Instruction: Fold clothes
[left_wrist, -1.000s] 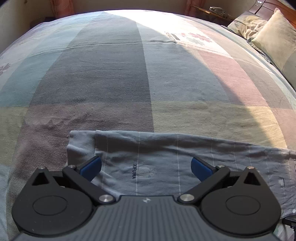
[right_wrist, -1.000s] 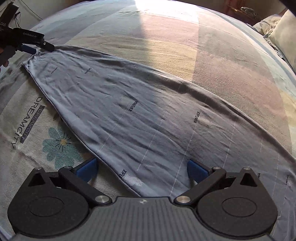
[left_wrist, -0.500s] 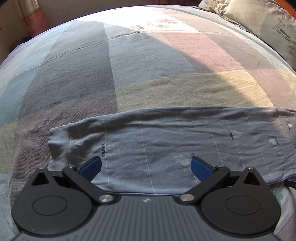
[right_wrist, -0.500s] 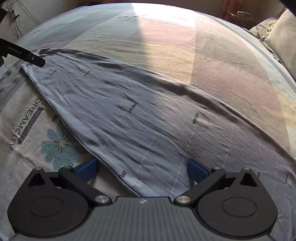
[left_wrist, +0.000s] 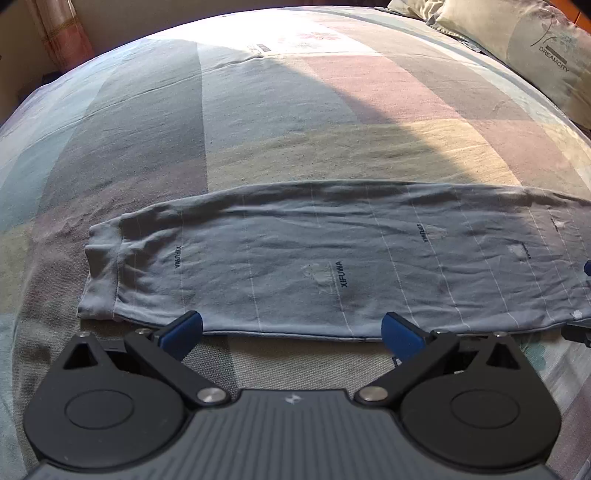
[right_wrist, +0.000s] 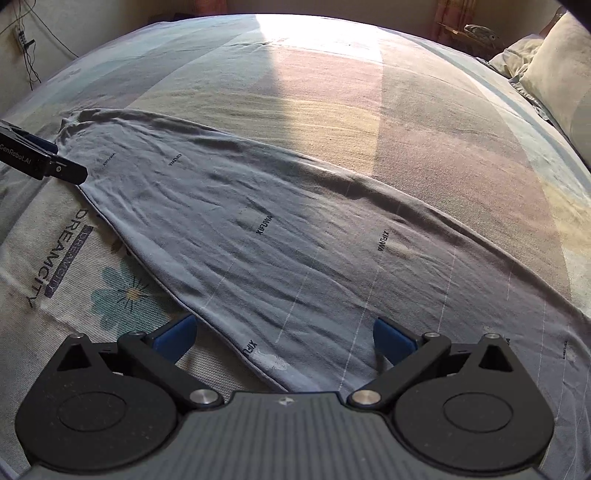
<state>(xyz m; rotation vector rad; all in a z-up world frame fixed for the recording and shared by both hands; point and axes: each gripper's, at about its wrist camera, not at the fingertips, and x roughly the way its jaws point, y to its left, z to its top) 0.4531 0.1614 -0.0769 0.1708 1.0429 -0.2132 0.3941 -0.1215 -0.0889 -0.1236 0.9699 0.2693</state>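
Between spread fingers (right_wrist: 391, 334): garment (right_wrist: 295, 258) edge.

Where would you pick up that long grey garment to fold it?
By its near long edge, coming in low from the front. The grey garment lies flat on the bed sheet, so only a hem gives a lip. The left tongs stand open right at it.

A grey-blue garment (left_wrist: 332, 266) with thin white stripes lies flat, wrinkled, lengthwise on the bed.
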